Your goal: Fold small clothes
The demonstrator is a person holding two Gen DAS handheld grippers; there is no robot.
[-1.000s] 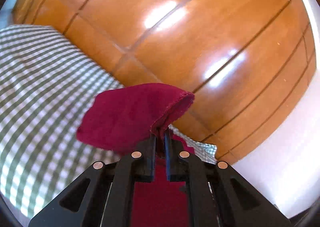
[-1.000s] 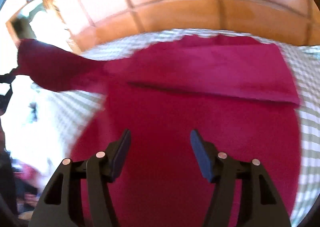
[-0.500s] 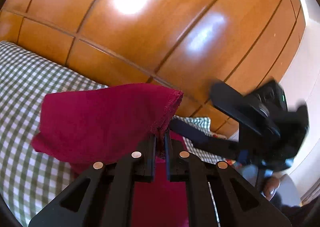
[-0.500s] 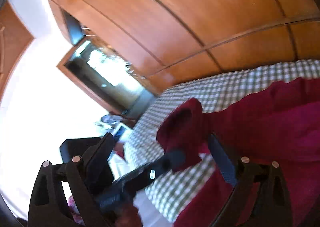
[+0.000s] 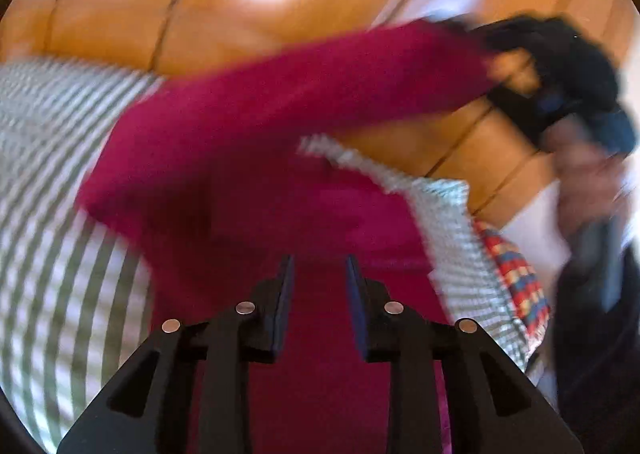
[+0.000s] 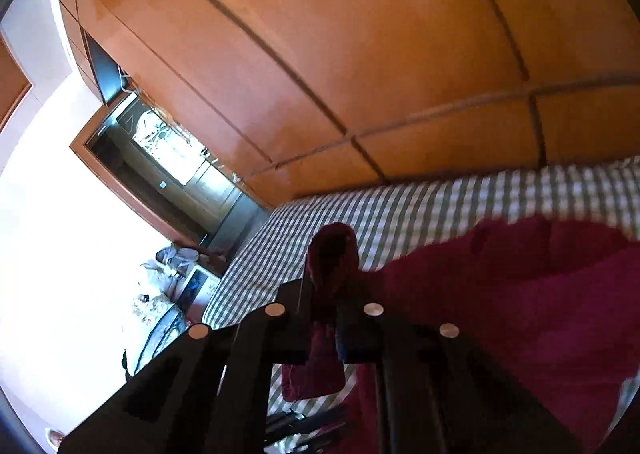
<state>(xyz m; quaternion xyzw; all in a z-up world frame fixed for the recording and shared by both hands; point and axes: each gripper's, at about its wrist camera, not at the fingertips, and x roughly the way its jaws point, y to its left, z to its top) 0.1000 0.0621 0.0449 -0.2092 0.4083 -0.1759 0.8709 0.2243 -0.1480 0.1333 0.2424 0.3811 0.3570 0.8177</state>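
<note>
Crimson garment (image 5: pixel 248 142) is lying spread on the checked bed cover (image 5: pixel 52 190), beside the wooden wardrobe panels (image 6: pixel 360 54). One part is being carried up and across toward the bed's right-hand edge. The left wrist view is badly blurred, so the hem lines and the kind of garment cannot be told.

Right gripper (image 6: pixel 324 290) is standing with its fingers together, clamped on a bunched corner of the cloth; a tuft is sticking up past the fingertips and a flap is hanging beneath them. In the left view this same gripper is appearing as a dark shape at upper right, with the cloth stretching to it as a long band.

Left gripper (image 5: pixel 320 274) is opening; its fingers are standing apart with a clear gap. Cloth is showing beyond and below that gap, but nothing is being pressed between the pads, so this side is judged to be holding nothing.

The deciding relation: the garment's long axis is running from the bed's left side up toward the raised right gripper, and the slack body is lying directly ahead of and under the left fingers. The left hand is therefore the nearer one to the flat portion. Judged risk: the lifted band sagging or twisting while it is being laid over.
</note>
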